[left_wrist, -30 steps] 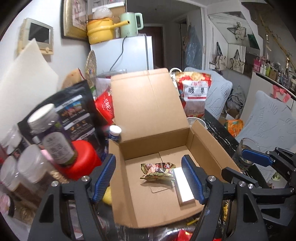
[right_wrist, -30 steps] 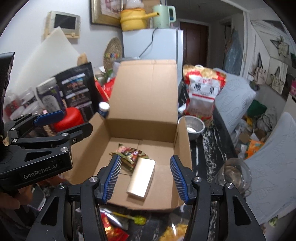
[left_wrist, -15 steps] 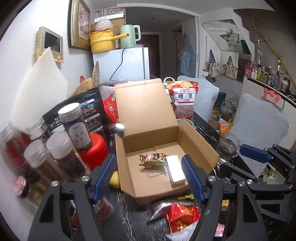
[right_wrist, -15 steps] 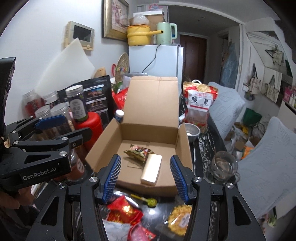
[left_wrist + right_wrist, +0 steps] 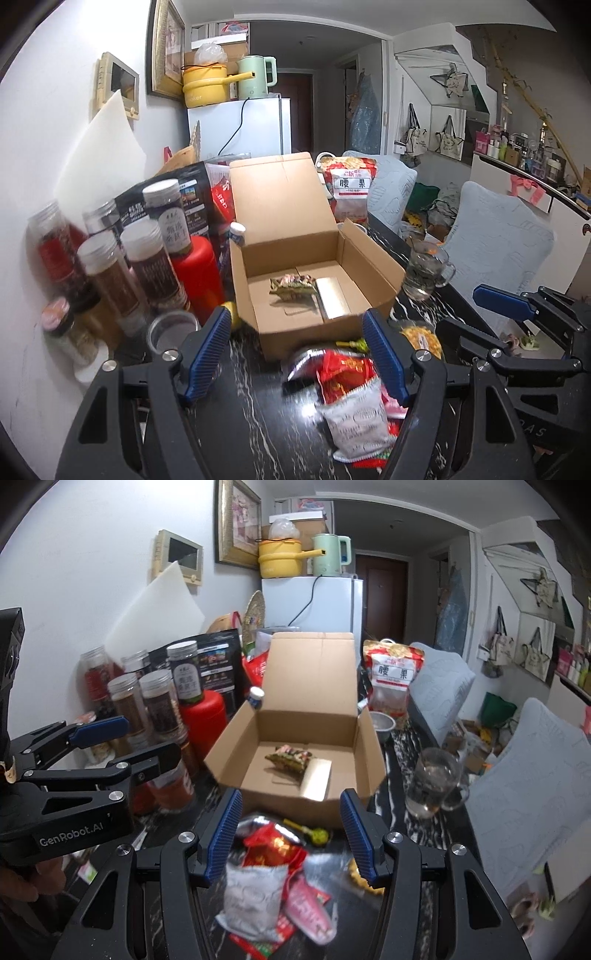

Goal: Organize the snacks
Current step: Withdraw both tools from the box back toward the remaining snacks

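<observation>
The open cardboard box (image 5: pixel 295 738) is my landmark: inside it a crinkled green-and-red snack packet (image 5: pixel 290 757) lies flat on the floor, touching a pale rectangular bar (image 5: pixel 317 778) on its right, both tucked low so the raised lid can fold down over them. In front of the box, on the black marbled table (image 5: pixel 258 402), the unsorted snacks sit in a loose pile: a red foil packet (image 5: pixel 275 845) on top, a white-grey pouch (image 5: pixel 255 893) under its near edge, and a small green lollipop (image 5: pixel 318 835) just off the box's front wall. My right gripper (image 5: pixel 291 830) hangs over that pile with its jaws apart and nothing between them; my left gripper (image 5: pixel 297 354) is likewise spread and empty, above the same heap's left side. I judge the next step is to pick the red packet, since it lies uppermost. Left of the box stand lidded jars (image 5: pixel 110 266) and a red canister (image 5: pixel 197 269), crowded close, so reaching in from the front looks safest. Right of the box stands a glass mug (image 5: pixel 436 782) holding liquid, near enough to knock. Behind the box's right corner leans a large cashew bag (image 5: pixel 349 192).
</observation>
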`<state>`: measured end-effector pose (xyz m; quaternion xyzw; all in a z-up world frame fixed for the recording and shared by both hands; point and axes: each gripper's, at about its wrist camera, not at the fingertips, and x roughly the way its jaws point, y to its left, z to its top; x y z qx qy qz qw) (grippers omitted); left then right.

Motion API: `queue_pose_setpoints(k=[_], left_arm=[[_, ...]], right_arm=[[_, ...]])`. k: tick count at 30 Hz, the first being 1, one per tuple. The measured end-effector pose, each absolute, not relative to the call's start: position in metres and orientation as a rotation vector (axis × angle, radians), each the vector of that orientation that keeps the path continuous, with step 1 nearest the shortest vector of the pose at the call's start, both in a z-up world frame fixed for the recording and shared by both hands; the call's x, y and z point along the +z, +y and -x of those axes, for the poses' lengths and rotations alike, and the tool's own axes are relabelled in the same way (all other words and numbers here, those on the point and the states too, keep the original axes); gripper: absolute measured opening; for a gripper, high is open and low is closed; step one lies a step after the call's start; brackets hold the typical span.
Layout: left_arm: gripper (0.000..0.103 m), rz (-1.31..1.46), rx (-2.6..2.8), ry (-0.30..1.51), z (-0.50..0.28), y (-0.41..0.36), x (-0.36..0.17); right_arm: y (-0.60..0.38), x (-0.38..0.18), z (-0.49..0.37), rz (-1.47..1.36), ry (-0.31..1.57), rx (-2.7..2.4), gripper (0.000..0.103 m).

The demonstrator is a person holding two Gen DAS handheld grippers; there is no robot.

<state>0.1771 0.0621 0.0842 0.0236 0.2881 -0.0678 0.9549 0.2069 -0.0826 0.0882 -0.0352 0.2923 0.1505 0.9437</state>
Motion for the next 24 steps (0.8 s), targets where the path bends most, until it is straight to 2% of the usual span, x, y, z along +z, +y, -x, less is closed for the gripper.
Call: queue_pose_setpoints(k=[24], left_arm=[[0.073,-0.015,-0.232,0.731,-0.136,0.046,0.011]], right_arm=[[-0.104,0.011,-0.157,-0.020,0.743,0.251,0.055]])
